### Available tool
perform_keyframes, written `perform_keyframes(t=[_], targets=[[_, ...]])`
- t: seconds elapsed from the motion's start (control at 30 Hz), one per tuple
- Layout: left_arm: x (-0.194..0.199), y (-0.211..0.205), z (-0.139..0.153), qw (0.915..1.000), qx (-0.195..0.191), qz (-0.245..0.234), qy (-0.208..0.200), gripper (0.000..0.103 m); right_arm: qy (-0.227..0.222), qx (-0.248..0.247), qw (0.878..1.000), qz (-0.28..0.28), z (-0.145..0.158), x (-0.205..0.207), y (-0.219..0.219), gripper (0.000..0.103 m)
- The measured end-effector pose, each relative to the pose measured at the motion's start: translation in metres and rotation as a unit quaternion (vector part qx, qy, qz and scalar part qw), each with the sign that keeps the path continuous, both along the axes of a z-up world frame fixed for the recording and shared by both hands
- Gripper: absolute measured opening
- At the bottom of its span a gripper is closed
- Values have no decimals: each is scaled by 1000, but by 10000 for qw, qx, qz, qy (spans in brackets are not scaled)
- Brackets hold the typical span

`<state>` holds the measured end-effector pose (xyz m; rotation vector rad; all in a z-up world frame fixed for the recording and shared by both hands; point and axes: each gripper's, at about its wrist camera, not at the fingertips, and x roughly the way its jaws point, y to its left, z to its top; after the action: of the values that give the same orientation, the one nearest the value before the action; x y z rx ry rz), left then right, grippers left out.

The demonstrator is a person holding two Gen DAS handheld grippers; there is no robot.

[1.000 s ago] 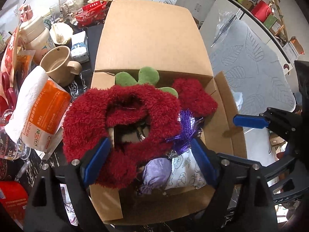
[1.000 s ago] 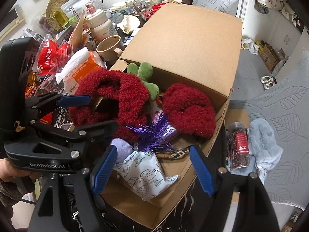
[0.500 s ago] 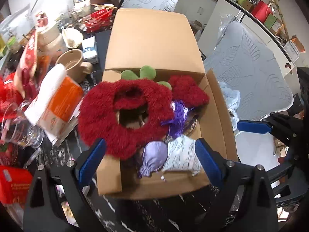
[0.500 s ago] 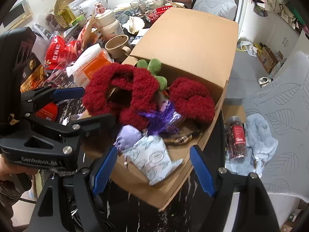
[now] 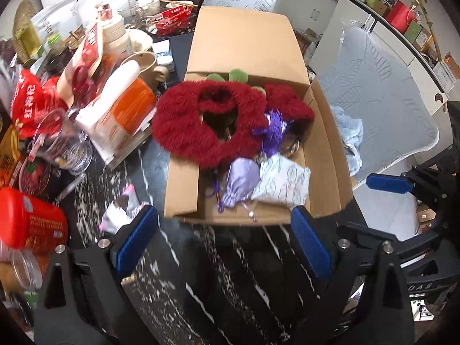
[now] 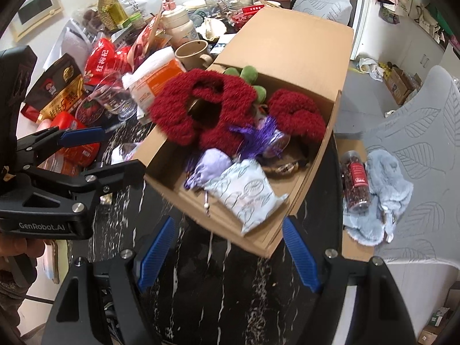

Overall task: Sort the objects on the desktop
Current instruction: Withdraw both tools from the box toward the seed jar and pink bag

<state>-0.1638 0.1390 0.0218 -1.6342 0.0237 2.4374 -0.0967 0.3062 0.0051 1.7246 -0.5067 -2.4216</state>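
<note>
An open cardboard box [image 5: 247, 46] stands on the black marbled table [image 5: 230, 287]. In it lie a red fluffy ring-shaped piece [image 5: 184, 126], draped over the left wall, a second red fluffy piece [image 5: 290, 103], a green plush, a purple tassel [image 5: 273, 132], a lilac pouch [image 5: 240, 181] and a white leaf-print sachet [image 5: 283, 181]. My left gripper [image 5: 224, 224] hangs open above the table just in front of the box, holding nothing. My right gripper [image 6: 228, 227] is open too, before the box's near corner, with the sachet [image 6: 247, 195] beyond its tips.
Left of the box crowd an orange-white pack [image 5: 120, 115], a glass mug [image 5: 63, 143], a beige mug [image 5: 143, 63], a red canister [image 5: 28, 224] and snack bags. On the right, a jar of red berries [image 6: 355, 181] lies on a blue fluffy cloth [image 6: 385, 189] beside a grey chair [image 5: 382, 109].
Both grippers have drawn back and upward from the box. The left one, earlier around the red fluffy piece's edge, is off it and stands wider. The box contents stay put.
</note>
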Motion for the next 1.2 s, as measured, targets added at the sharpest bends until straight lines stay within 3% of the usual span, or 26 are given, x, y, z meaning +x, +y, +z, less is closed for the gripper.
perform_keyframes(t=[0.63,1.2], targets=[[80,-46,-22,9977,-53,597,-301,94,-359,-32,9980,523,-4,47,-55,78],[117,-127,-37,9825,93,1806,-441,94,-460,-194,9856,1616,-5,24,-140,78]])
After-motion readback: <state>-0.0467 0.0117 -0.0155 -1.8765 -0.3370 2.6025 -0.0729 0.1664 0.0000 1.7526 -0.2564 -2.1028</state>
